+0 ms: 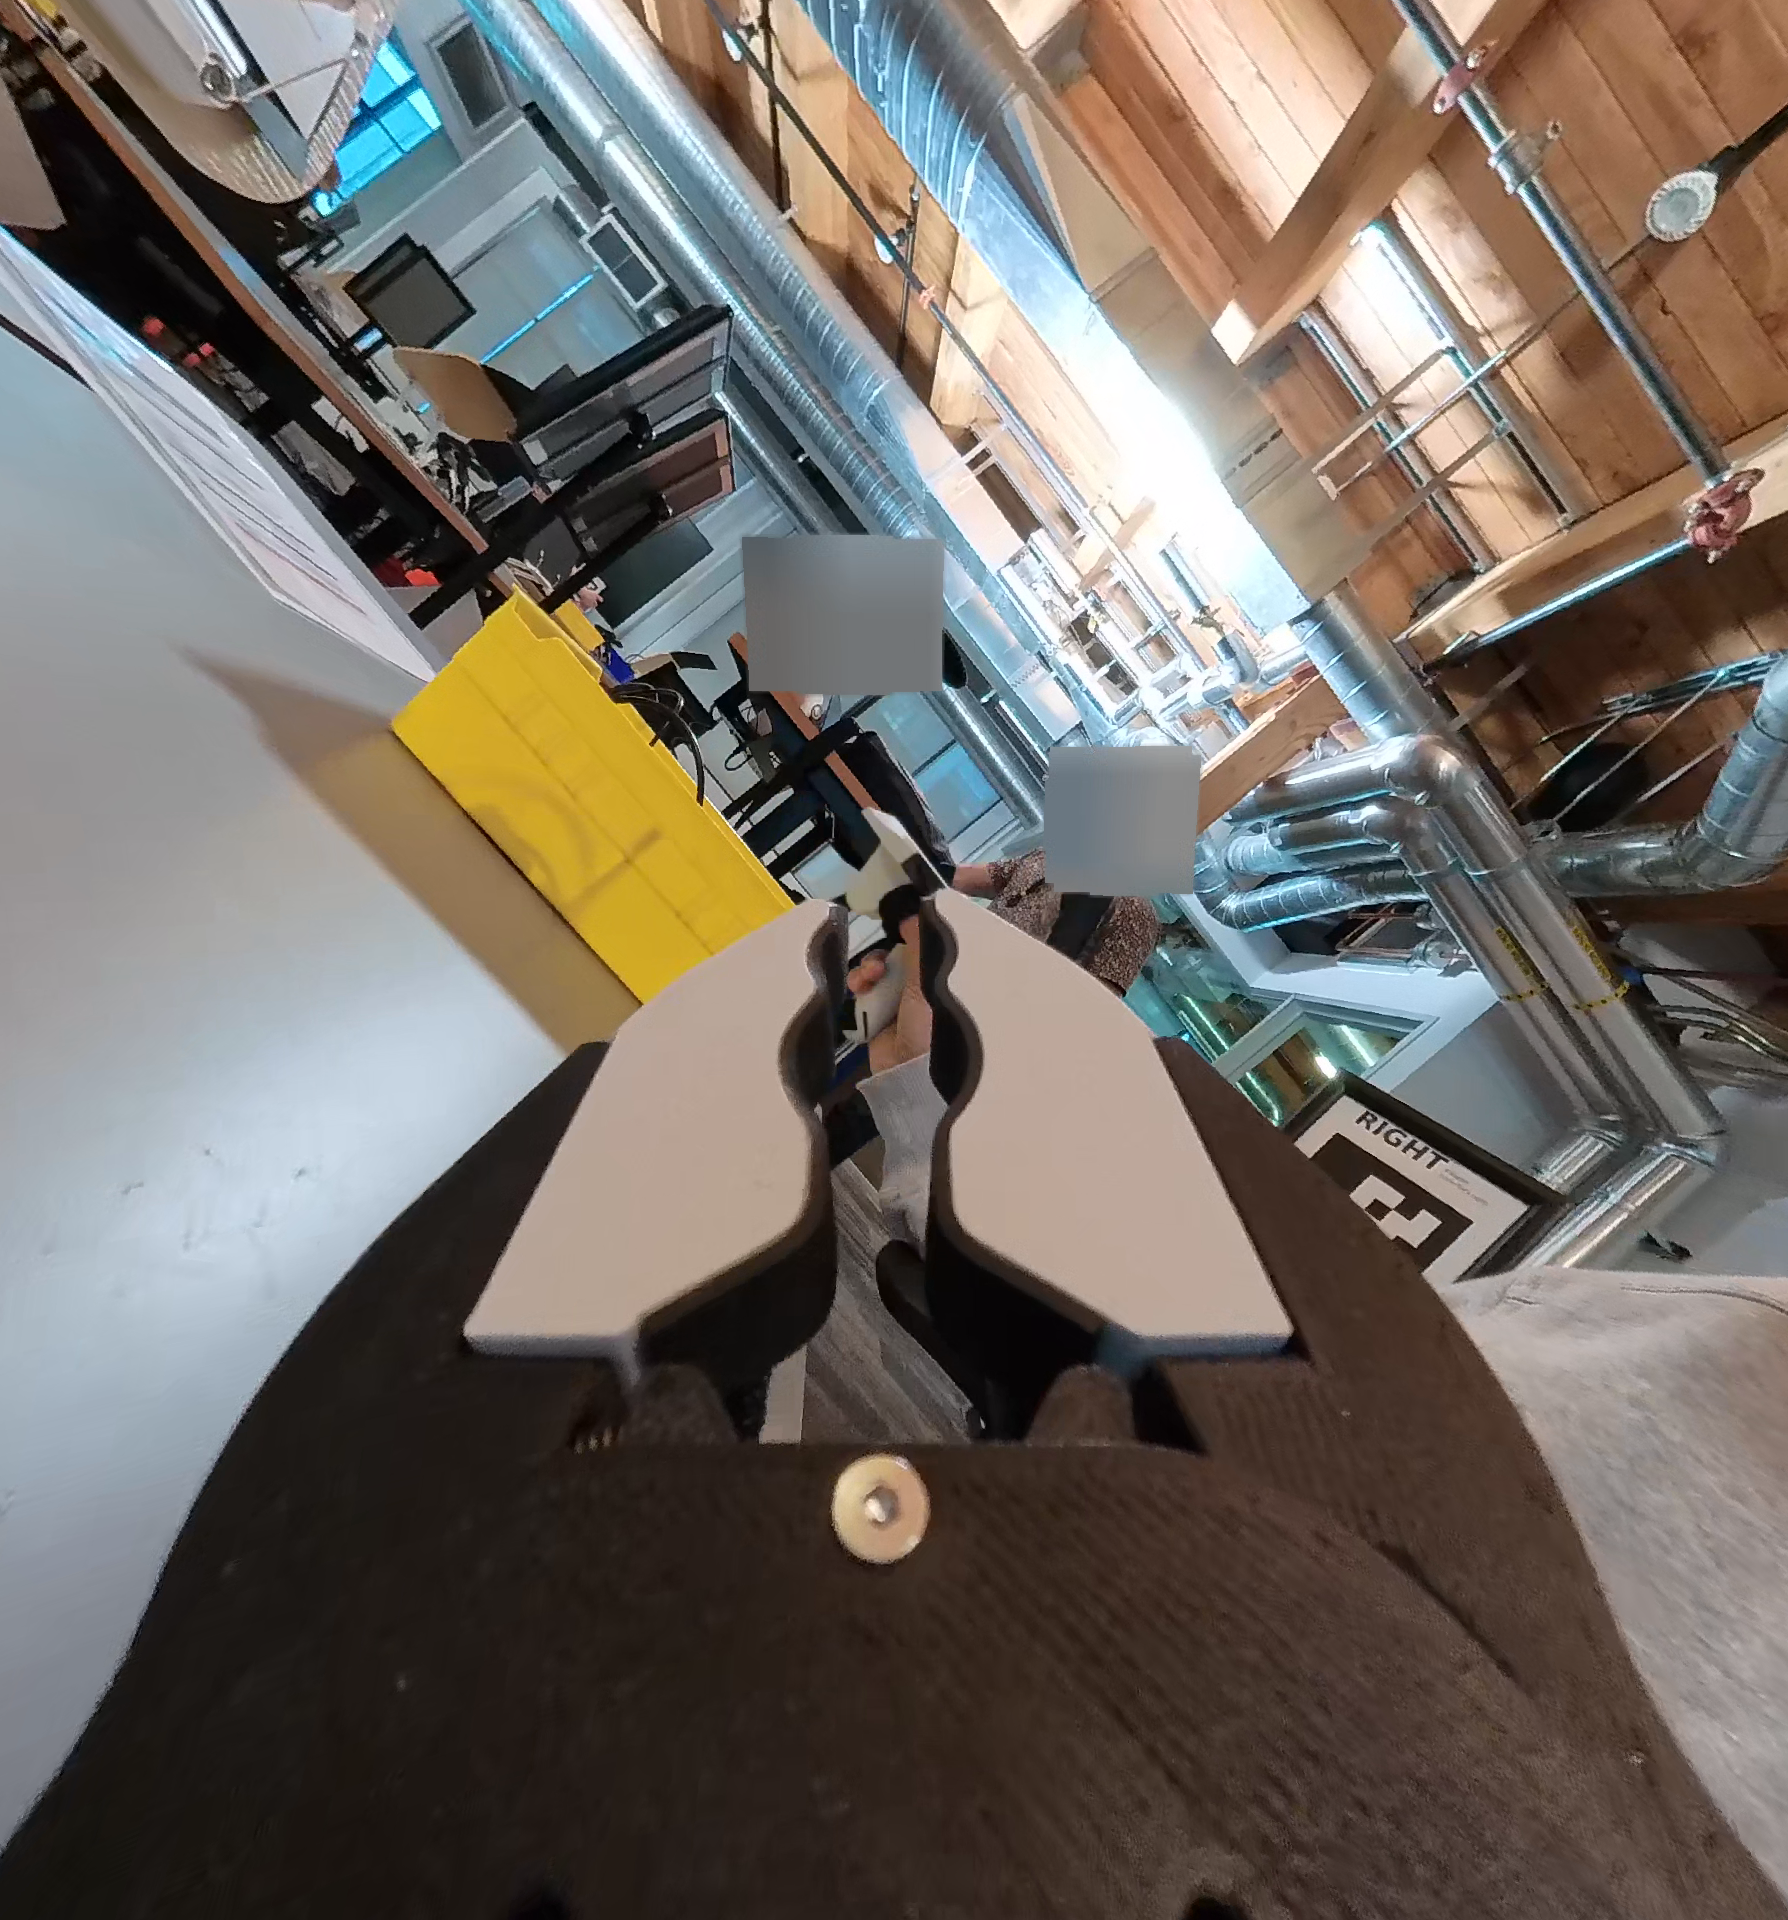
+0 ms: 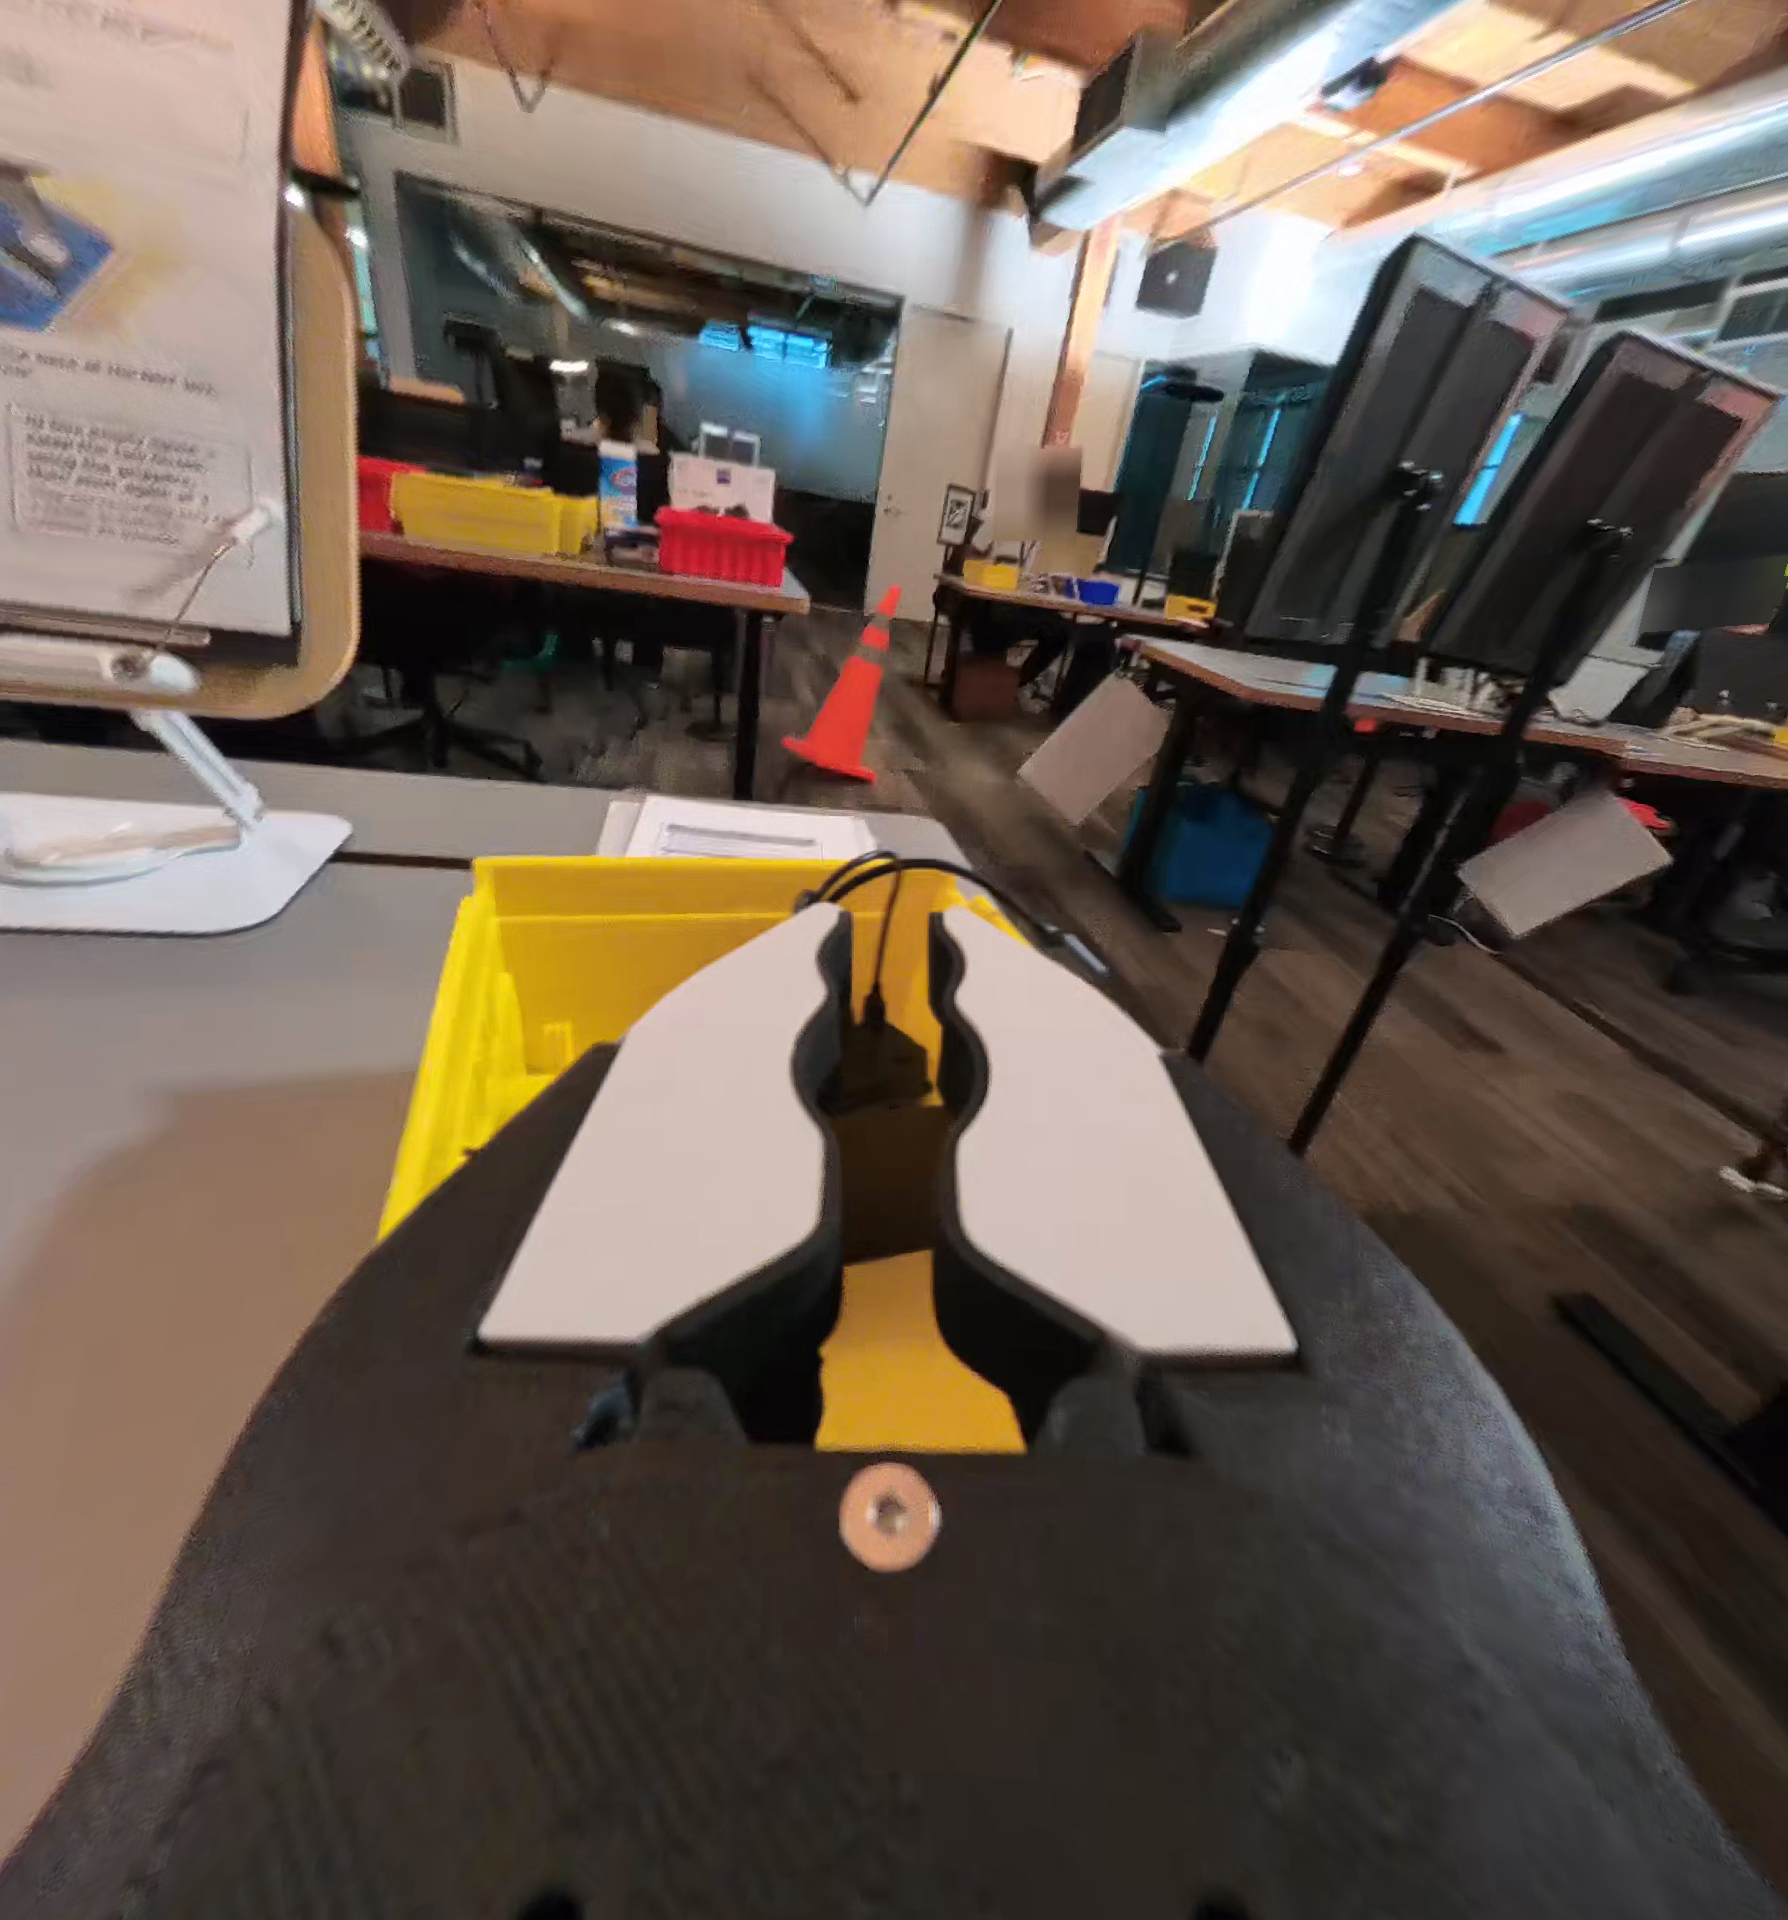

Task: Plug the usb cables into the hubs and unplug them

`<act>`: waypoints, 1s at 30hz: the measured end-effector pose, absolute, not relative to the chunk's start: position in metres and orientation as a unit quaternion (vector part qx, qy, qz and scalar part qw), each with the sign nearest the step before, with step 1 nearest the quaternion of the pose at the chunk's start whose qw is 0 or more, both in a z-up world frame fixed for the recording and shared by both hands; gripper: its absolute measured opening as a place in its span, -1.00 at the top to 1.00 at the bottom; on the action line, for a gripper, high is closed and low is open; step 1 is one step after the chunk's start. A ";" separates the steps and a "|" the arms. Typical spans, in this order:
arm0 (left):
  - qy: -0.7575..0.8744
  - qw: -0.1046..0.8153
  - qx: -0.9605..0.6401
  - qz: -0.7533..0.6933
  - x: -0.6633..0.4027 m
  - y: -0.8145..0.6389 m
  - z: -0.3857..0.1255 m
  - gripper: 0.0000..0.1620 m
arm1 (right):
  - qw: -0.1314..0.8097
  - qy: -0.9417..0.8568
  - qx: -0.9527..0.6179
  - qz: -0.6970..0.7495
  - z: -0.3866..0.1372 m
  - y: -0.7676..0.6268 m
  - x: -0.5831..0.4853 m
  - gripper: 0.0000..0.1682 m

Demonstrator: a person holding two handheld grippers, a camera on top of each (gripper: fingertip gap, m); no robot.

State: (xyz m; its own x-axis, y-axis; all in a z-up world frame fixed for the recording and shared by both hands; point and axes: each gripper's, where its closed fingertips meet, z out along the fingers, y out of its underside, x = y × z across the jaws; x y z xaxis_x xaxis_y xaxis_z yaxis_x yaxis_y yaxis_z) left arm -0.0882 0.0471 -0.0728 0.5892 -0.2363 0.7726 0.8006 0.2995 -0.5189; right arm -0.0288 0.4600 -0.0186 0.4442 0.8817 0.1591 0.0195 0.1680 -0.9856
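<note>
Right wrist view looks down the right tongs (image 2: 885,935) at the yellow bin (image 2: 557,935), where a black hub (image 2: 885,1070) sits with a thin black usb cable (image 2: 885,925) rising from it and curving over the far rim. Hub and cable show through the gap between the fingers; I cannot tell if the pads touch them or merely frame them from above. The fingers stand a narrow gap apart, and whether they grip anything cannot be told. The cable's plug seems seated in the hub, though the joint is dark and small. The bin probably keeps the loose hardware together at the near edge of the grey desk (image 2: 142,1039). A paper sheet (image 2: 744,826) lies just beyond it, and a page on a stand (image 2: 111,312) is propped to the left, likely so it can be read while working.

Left wrist view is tilted steeply, showing ceiling pipes, the same bin's outer wall (image 1: 599,790) and the desk surface (image 1: 142,935). The left tongs (image 1: 885,920) are nearly together with nothing between them, aimed away from the hub, so this hand looks idle. A grey sleeve (image 1: 1679,1558) crosses the lower right.
</note>
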 end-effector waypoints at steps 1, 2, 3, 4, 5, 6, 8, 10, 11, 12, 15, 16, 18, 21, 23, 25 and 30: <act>-0.290 0.750 -0.483 -0.347 -0.088 0.050 -0.072 0.83 | 0.651 -0.396 -0.556 0.331 -0.015 0.468 -0.020 0.83; -0.287 0.748 -0.487 -0.347 -0.088 0.053 -0.072 0.83 | 0.654 -0.382 -0.569 0.321 -0.013 0.479 -0.011 0.80; -0.284 0.746 -0.491 -0.349 -0.087 0.056 -0.073 0.83 | 0.653 -0.369 -0.581 0.316 -0.014 0.489 -0.003 0.76; -0.282 0.744 -0.494 -0.351 -0.086 0.060 -0.074 0.83 | 0.653 -0.359 -0.586 0.317 -0.017 0.497 0.005 0.74; -0.280 0.741 -0.496 -0.355 -0.086 0.064 -0.075 0.83 | 0.656 -0.350 -0.588 0.317 -0.022 0.506 0.012 0.70; -0.278 0.739 -0.497 -0.361 -0.085 0.067 -0.075 0.83 | 0.659 -0.342 -0.593 0.312 -0.029 0.516 0.020 0.68; -0.272 0.734 -0.500 -0.370 -0.083 0.076 -0.074 0.83 | 0.656 -0.330 -0.607 0.304 -0.044 0.536 0.035 0.61; -0.264 0.729 -0.506 -0.378 -0.081 0.084 -0.075 0.83 | 0.642 -0.334 -0.616 0.311 -0.054 0.547 0.043 0.47; -0.261 0.726 -0.508 -0.383 -0.080 0.089 -0.075 0.83 | 0.634 -0.338 -0.620 0.316 -0.060 0.551 0.046 0.42; -0.258 0.723 -0.510 -0.389 -0.079 0.093 -0.076 0.82 | 0.624 -0.341 -0.626 0.321 -0.068 0.554 0.047 0.39; -0.251 0.714 -0.513 -0.405 -0.076 0.105 -0.077 0.82 | 0.584 -0.343 -0.649 0.348 -0.090 0.556 0.045 0.32; -0.249 0.710 -0.514 -0.411 -0.074 0.108 -0.078 0.82 | 0.575 -0.344 -0.655 0.350 -0.094 0.558 0.044 0.32; -0.245 0.705 -0.518 -0.418 -0.071 0.113 -0.079 0.82 | 0.566 -0.345 -0.666 0.341 -0.102 0.563 0.045 0.34; -0.240 0.700 -0.522 -0.423 -0.067 0.117 -0.081 0.82 | 0.545 -0.341 -0.684 0.344 -0.111 0.570 0.041 0.36; -0.241 0.700 -0.522 -0.423 -0.067 0.117 -0.081 0.82 | 0.525 -0.338 -0.685 0.375 -0.113 0.567 0.034 0.31; -0.244 0.702 -0.521 -0.420 -0.069 0.115 -0.080 0.82 | 0.508 -0.350 -0.681 0.393 -0.115 0.561 0.027 0.27; -0.250 0.708 -0.520 -0.407 -0.074 0.110 -0.081 0.82 | 0.486 -0.400 -0.690 0.357 -0.130 0.556 0.020 0.25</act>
